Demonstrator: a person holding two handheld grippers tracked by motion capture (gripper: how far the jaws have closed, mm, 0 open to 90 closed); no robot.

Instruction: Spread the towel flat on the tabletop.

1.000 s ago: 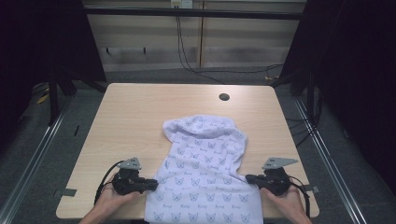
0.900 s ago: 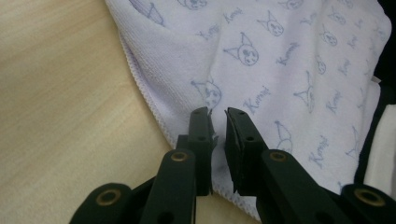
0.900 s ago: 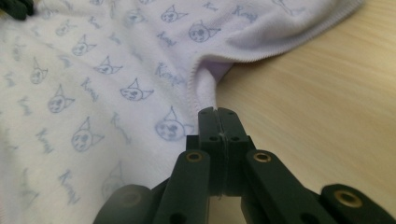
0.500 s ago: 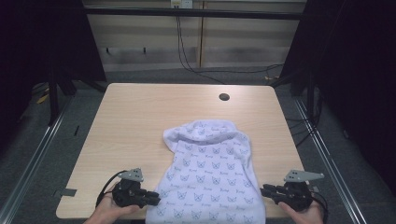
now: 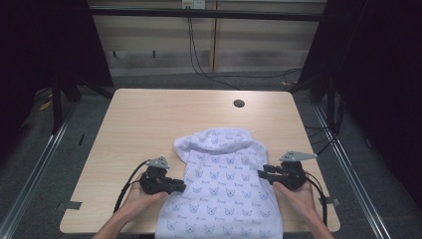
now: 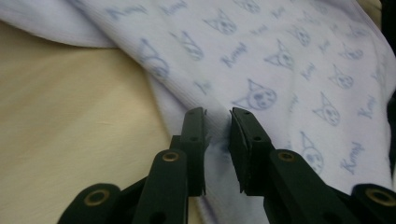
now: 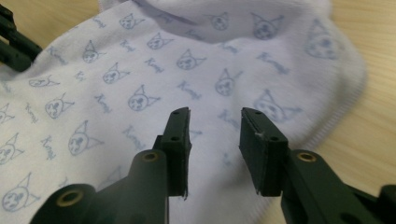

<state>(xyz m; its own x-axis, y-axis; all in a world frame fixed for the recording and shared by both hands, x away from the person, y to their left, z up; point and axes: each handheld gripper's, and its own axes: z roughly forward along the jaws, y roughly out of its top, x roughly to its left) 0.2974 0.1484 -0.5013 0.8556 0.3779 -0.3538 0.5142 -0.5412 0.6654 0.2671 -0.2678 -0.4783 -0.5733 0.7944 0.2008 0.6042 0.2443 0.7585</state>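
— Left tool [image 5: 180, 187] at the left edge of the cloth [image 5: 224, 194], right tool [image 5: 263, 173] at the right edge, both pointing inward toward each other?

— Yes. Left tool [image 6: 217, 116]: jaws parted by a narrow gap, straddling a ridge of the cloth [image 6: 280, 70] hem, apparently not clamped on it. Right tool [image 7: 215, 116]: jaws wider apart, hovering over the cloth [image 7: 140, 93] near its border, gripping nothing.

— And the cloth itself?

— Spread on the counter [image 5: 149, 124] toward the near edge, long axis running away from the person, far end bunched into a rounded fold, near end hanging over the counter's front.

— Nearer side for the next pinch?

— Probably the left; already astride the hem. Right needs to settle lower onto the edge first. Cloth lies squarely between the two, so a matched grip on opposite hems looks likely.
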